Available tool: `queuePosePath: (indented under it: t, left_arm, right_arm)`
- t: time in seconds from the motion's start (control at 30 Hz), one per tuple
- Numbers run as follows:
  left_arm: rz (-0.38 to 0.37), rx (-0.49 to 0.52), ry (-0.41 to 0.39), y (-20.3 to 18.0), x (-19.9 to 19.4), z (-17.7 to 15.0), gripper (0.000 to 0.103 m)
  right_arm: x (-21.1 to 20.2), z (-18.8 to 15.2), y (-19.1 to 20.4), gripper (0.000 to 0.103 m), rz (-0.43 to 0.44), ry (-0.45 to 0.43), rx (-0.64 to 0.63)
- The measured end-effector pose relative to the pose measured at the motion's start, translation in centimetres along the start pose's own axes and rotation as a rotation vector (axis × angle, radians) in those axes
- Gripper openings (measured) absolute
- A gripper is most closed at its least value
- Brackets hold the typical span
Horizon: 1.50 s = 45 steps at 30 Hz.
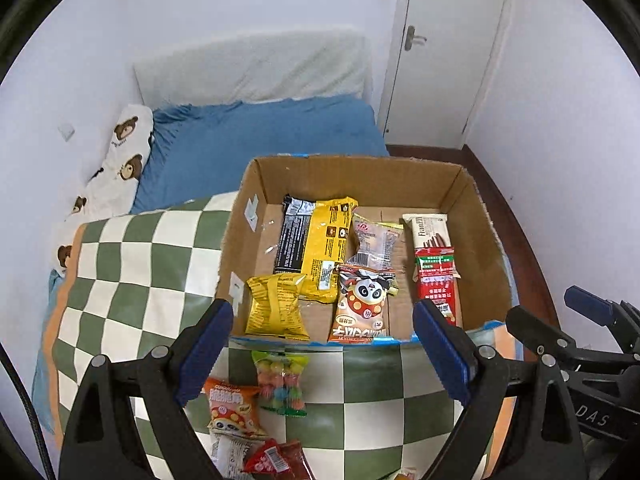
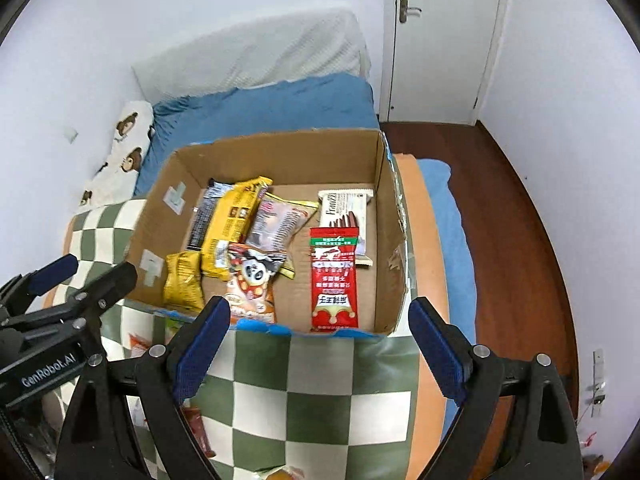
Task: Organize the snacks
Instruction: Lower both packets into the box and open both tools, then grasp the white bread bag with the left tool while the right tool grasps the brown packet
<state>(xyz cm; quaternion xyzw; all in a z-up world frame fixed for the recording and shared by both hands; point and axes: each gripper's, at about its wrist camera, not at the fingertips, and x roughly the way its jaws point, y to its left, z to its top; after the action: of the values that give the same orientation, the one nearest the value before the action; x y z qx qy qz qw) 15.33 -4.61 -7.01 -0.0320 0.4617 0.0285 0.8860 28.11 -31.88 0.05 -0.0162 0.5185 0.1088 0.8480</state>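
Note:
An open cardboard box (image 1: 352, 176) (image 2: 276, 152) stands on a green-and-white checked blanket and holds several snack packets: a yellow bag (image 1: 276, 306), a panda packet (image 1: 362, 306) (image 2: 252, 280), a red stick pack (image 1: 436, 280) (image 2: 334, 280) and a white wafer pack (image 1: 426, 230). Loose on the blanket in front of the box lie a candy bag (image 1: 282, 384), an orange panda packet (image 1: 232, 408) and red packets (image 1: 276, 460). My left gripper (image 1: 324, 344) hangs open and empty above the box's near edge. My right gripper (image 2: 320, 340) is open and empty too, beside it.
The blanket (image 1: 132, 280) (image 2: 320, 408) covers a bed with a blue sheet (image 1: 256, 136) and a bear-print pillow (image 1: 120, 160). A white door (image 1: 444, 48) and dark wooden floor (image 2: 516, 220) lie to the right. In the left wrist view the right gripper (image 1: 560, 320) shows at the right edge.

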Motion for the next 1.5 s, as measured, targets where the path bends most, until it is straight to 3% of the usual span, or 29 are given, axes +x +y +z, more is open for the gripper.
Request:
queuePosePath:
  t: [0.3,0.47,0.63,0.87,1.0,1.13,1.23,1.3,1.33,1.37,1.4,1.5]
  left_arm:
    - [0.015,0.005,-0.077,0.3,-4.3,-1.6,0.092]
    - [0.019,-0.017,-0.083,1.2,-5.7,-2.6,0.092]
    - [0.071,-0.072,-0.026,4.8,-5.1,-6.0,0.092]
    - [0.202,-0.179,0.221,12.0,0.3,-14.2,0.092]
    - [0.273,-0.196,0.311,14.6,2.7,-17.7,0.092]
    - [0.305,-0.194,0.370,16.2,4.3,-20.0,0.092]
    - [0.289,-0.178,0.409,16.6,5.5,-20.8,0.092]
    - [0.257,-0.171,0.426,16.8,6.5,-20.8,0.092]
    - [0.231,-0.177,0.439,16.8,6.9,-20.8,0.092]
    - [0.203,-0.186,0.451,16.7,7.3,-20.8,0.092]
    - [0.162,-0.199,0.461,16.6,7.6,-20.7,0.092]
    - [0.063,-0.219,0.486,16.0,8.9,-20.3,0.092]
  right_arm:
    - [-5.2,-1.8,1.2,0.093,0.014,-0.095,0.008]
    - [-6.5,-3.0,1.4,0.096,0.057,-0.096,0.043]
    - [-3.8,-6.2,2.8,0.097,0.142,0.032,0.065]
    - [4.7,-13.8,7.8,0.097,0.265,0.326,0.048]
    - [9.7,-17.7,11.6,0.097,0.289,0.452,0.002]
    - [14.1,-21.0,15.4,0.096,0.254,0.533,-0.077]
    - [16.8,-22.9,17.4,0.093,0.217,0.567,-0.120]
    - [17.5,-23.7,18.5,0.090,0.161,0.543,-0.171]
    - [17.4,-23.9,18.7,0.080,0.131,0.523,-0.198]
    - [17.2,-24.0,18.8,0.063,0.100,0.504,-0.221]
    - [16.9,-24.0,18.4,0.058,0.087,0.496,-0.220]
    - [16.4,-23.7,16.0,0.058,0.077,0.505,-0.152]
